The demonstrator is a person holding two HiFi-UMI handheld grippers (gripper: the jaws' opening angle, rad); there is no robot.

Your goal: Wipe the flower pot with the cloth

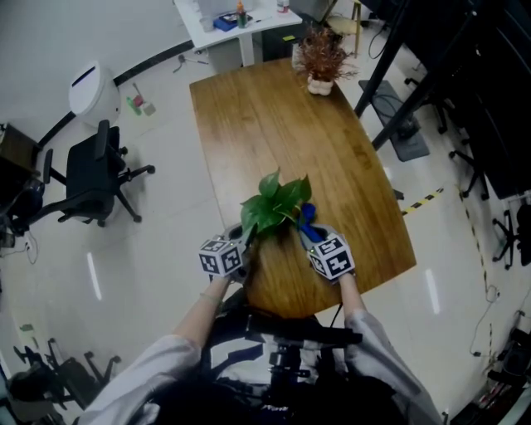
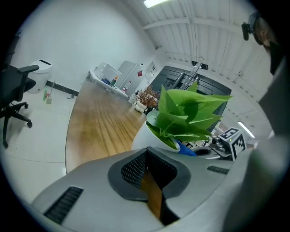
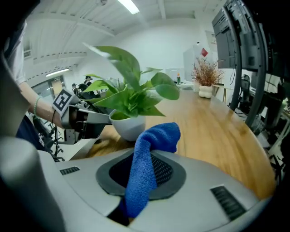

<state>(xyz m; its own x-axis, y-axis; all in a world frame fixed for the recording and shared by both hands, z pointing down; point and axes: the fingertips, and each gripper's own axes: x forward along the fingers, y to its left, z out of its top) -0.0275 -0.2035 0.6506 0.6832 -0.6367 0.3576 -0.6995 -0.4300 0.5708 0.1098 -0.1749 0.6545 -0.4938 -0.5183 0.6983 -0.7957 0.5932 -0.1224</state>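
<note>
A white flower pot (image 3: 129,126) with broad green leaves (image 1: 274,203) stands on the wooden table (image 1: 332,149), close to its near edge. My right gripper (image 1: 314,234) is just right of the pot, shut on a blue cloth (image 3: 145,172) whose free end bunches up near the pot's side. In the head view the cloth (image 1: 307,217) shows beside the leaves. My left gripper (image 1: 242,247) is at the pot's left; its jaws are shut with nothing between them, and the pot (image 2: 149,133) sits right in front of them. The leaves hide the pot in the head view.
A small pot of dried reddish twigs (image 1: 321,60) stands at the table's far end. A black office chair (image 1: 95,174) is on the floor to the left, a white desk (image 1: 236,21) behind the table, and dark stands (image 1: 398,124) to the right.
</note>
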